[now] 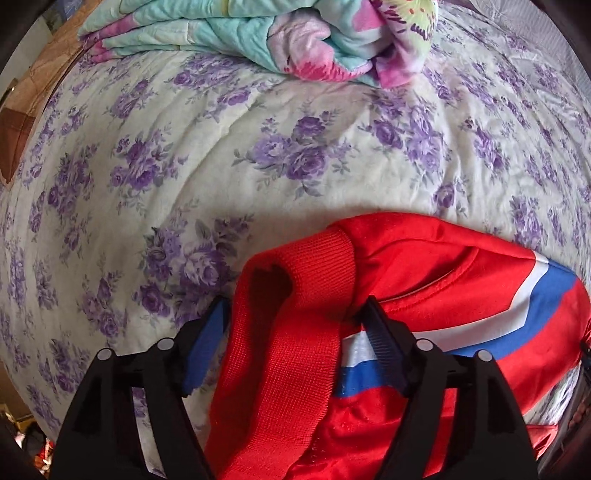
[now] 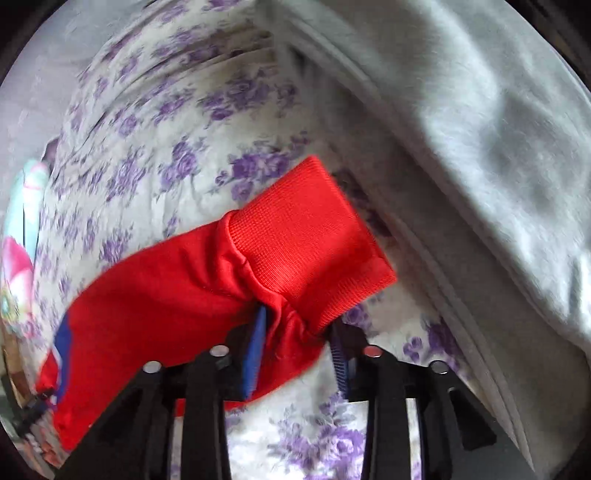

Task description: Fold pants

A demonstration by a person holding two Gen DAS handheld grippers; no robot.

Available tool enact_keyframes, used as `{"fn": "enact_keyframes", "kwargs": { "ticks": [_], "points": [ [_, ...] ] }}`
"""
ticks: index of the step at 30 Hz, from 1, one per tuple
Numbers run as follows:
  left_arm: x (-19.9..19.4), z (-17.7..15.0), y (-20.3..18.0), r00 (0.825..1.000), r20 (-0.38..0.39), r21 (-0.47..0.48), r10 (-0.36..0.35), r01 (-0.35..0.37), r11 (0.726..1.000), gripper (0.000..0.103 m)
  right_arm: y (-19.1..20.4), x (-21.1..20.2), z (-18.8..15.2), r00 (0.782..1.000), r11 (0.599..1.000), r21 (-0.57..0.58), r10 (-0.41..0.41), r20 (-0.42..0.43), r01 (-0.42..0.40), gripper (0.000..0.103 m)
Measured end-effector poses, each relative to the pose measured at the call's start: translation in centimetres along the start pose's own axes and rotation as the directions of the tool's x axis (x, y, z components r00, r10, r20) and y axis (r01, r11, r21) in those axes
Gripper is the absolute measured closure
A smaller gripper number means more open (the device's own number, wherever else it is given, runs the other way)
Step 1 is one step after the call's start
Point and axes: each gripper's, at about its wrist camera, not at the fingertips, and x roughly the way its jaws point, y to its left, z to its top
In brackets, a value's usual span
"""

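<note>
Red track pants [image 1: 443, 266] with a blue and white stripe lie on the flowered bedsheet [image 1: 258, 147]. A red ribbed band [image 1: 295, 332] of the pants runs between the wide-apart jaws of my left gripper [image 1: 295, 310]; the pads do not squeeze it. In the right wrist view a pant leg ends in a red ribbed cuff [image 2: 310, 236]. My right gripper [image 2: 298, 319] is shut on the bunched red cloth just behind that cuff, which sticks out past the fingertips above the sheet [image 2: 166, 155].
A folded quilt [image 1: 240, 33] in turquoise and pink lies at the far side of the bed. A grey blanket [image 2: 480, 129] covers the bed to the right of the cuff. The bed's left edge and a brown floor [image 1: 22, 110] show in the left wrist view.
</note>
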Motion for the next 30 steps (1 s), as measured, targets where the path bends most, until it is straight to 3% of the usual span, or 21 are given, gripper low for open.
{"fn": "enact_keyframes", "kwargs": {
  "ticks": [2,4,7,10,12,14,16,18,20,22,23,25,28,30],
  "points": [
    [-0.5,0.3,0.0,1.000,-0.021,0.019,-0.013,0.014,1.000,0.029,1.1,-0.3,0.0,0.999,0.998,-0.065,-0.026,-0.042,0.023,0.042],
    [-2.3,0.5,0.7,0.999,-0.022,0.048,-0.048,0.049,0.998,0.031,1.8,-2.1,-0.6,0.996,0.993,-0.098,-0.068,-0.057,0.062,0.040],
    [-5.8,1.0,1.8,0.995,0.035,0.160,-0.092,0.085,0.983,0.030,2.0,-6.4,-2.8,1.000,0.992,-0.123,-0.009,-0.006,0.008,0.037],
    [-7.1,2.3,2.2,0.992,0.022,0.302,-0.122,0.109,0.947,0.013,1.6,-9.8,-5.5,0.999,0.990,-0.130,0.050,0.014,-0.048,0.034],
    [-6.4,3.2,1.7,0.996,0.014,0.369,-0.090,0.079,0.926,0.013,1.6,-11.0,-7.3,0.997,0.989,-0.125,0.080,0.007,-0.079,0.034],
    [-5.4,3.2,1.3,0.993,-0.039,0.395,-0.114,0.120,0.911,0.013,1.2,-11.9,-9.0,0.996,0.989,-0.116,0.094,-0.005,-0.094,0.034],
    [-4.0,3.7,0.1,0.987,-0.076,0.432,-0.139,0.158,0.888,0.013,1.8,-11.9,-9.8,0.997,0.990,-0.120,0.076,-0.028,-0.079,0.034],
    [-2.8,3.6,-1.2,0.990,-0.083,0.475,-0.111,0.137,0.869,0.013,1.1,-12.4,-10.8,0.998,0.989,-0.137,0.042,-0.044,-0.048,0.034],
    [-1.5,3.5,-2.0,0.992,-0.100,0.489,-0.073,0.113,0.865,0.013,1.3,-12.3,-10.7,0.999,0.989,-0.147,0.022,-0.049,-0.029,0.034],
    [-0.1,3.5,-2.7,0.989,-0.129,0.489,-0.072,0.126,0.863,0.022,2.9,-11.9,-10.1,0.998,0.980,-0.192,0.038,-0.044,-0.046,0.034],
    [0.4,3.4,-3.0,0.988,-0.139,0.491,-0.073,0.133,0.861,0.039,4.4,-11.9,-9.5,0.998,0.969,-0.239,0.052,-0.035,-0.059,0.034],
    [0.6,3.0,-3.3,0.989,-0.118,0.502,-0.087,0.135,0.854,0.044,7.9,-11.0,-8.1,0.995,0.934,-0.344,0.093,-0.022,-0.095,0.034],
    [-0.1,2.1,-4.0,0.991,-0.076,0.538,-0.106,0.130,0.833,0.058,14.7,-8.8,-6.4,0.979,0.834,-0.517,0.196,-0.049,-0.193,0.026],
    [-0.8,1.7,-4.1,0.990,-0.065,0.543,-0.125,0.140,0.828,0.070,20.0,-6.7,-5.7,0.963,0.741,-0.618,0.242,-0.119,-0.263,0.026]
  ]
}}
